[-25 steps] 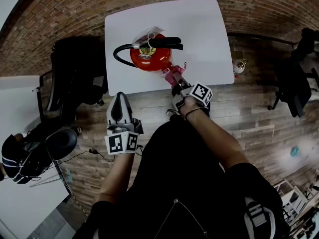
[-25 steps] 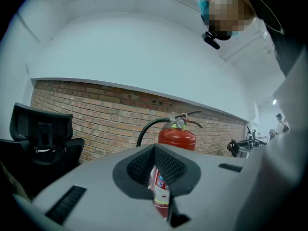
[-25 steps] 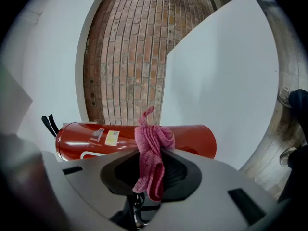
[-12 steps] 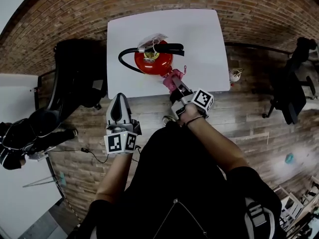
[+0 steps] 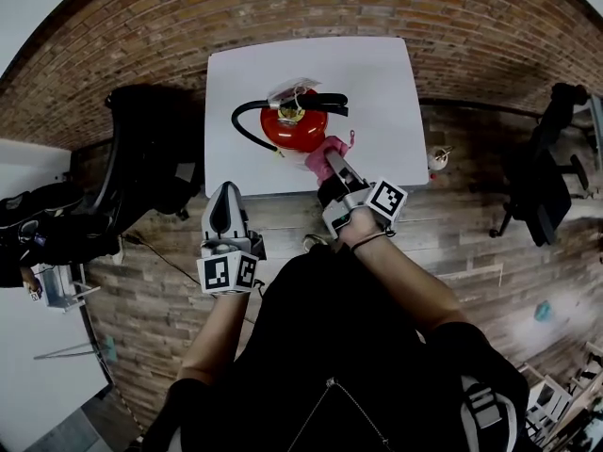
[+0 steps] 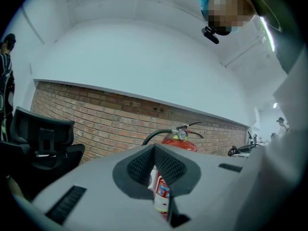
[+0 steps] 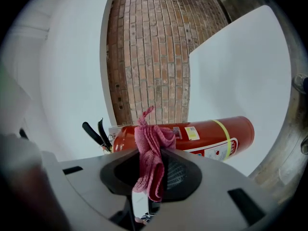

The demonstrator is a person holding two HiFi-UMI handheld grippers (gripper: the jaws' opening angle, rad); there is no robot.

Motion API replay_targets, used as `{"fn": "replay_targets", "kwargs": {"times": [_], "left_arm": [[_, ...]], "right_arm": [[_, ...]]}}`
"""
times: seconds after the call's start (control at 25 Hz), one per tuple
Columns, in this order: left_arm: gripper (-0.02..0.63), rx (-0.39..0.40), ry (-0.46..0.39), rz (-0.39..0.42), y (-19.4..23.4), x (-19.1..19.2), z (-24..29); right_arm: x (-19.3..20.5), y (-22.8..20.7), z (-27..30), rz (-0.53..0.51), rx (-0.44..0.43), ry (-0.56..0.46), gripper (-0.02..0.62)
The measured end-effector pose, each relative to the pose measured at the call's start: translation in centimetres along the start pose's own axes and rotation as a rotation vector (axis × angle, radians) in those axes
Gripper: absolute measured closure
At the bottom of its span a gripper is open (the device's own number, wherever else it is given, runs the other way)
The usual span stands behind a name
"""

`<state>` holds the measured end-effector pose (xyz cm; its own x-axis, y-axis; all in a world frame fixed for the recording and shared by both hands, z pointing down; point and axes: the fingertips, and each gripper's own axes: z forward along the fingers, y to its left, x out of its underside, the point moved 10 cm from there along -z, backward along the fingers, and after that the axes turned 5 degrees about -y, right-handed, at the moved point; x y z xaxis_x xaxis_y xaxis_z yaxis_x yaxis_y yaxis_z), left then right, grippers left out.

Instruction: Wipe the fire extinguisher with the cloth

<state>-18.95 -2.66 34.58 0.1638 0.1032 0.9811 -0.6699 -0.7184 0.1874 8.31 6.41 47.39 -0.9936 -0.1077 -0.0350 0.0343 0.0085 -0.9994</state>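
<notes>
A red fire extinguisher (image 5: 294,125) with a black hose and handle stands upright on the white table (image 5: 377,83). My right gripper (image 5: 330,163) is shut on a pink cloth (image 5: 323,151), which it holds at the extinguisher's near right side. In the right gripper view the cloth (image 7: 151,153) bunches out of the jaws of the right gripper (image 7: 153,161), right in front of the red cylinder (image 7: 202,134). My left gripper (image 5: 224,191) hangs shut below the table's near edge, holding nothing. Its own view shows the left gripper (image 6: 155,154) pointing at the extinguisher (image 6: 177,142).
A black office chair (image 5: 151,149) stands left of the table, and another chair (image 5: 546,168) is at the far right. A person (image 5: 38,224) is at the left beside a second white surface (image 5: 38,356). A small object (image 5: 439,158) lies on the floor by the table's right edge.
The right gripper has brought the cloth a little closer to the extinguisher. The left gripper has hardly moved. The person at the left has shifted position.
</notes>
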Motion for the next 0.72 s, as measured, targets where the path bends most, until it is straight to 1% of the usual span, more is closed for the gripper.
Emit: {"fn": "replay_targets", "kwargs": {"times": [0.2, 0.44, 0.48, 0.52, 0.6, 0.64, 0.72], "left_arm": [[0.575, 0.004, -0.021, 0.006, 0.0, -0.6, -0.4], [0.575, 0.008, -0.046, 0.019, 0.2, -1.6, -1.1], [0.575, 0.008, -0.048, 0.019, 0.1, -1.7, -1.2], [0.575, 0.009, -0.05, 0.019, 0.0, -1.8, -1.3], [0.575, 0.013, -0.054, 0.017, -0.1, -1.7, -1.5], [0.575, 0.014, -0.056, 0.014, -0.2, -1.7, -1.6], [0.575, 0.013, -0.058, 0.005, -0.5, -1.7, -1.9]], "right_arm": [[0.4, 2.8, -0.2, 0.02, -0.074, -0.02, 0.492], [1.2, 6.2, -0.4, -0.01, -0.152, -0.033, 0.492], [1.2, 6.8, -0.5, -0.016, -0.175, -0.03, 0.492], [1.4, 7.4, -0.5, -0.028, -0.211, -0.022, 0.492], [1.6, 9.2, -0.3, -0.091, -0.286, 0.0, 0.492], [1.6, 10.0, -0.2, -0.129, -0.31, 0.009, 0.492], [1.5, 10.9, -0.2, -0.178, -0.324, 0.02, 0.492]]}}
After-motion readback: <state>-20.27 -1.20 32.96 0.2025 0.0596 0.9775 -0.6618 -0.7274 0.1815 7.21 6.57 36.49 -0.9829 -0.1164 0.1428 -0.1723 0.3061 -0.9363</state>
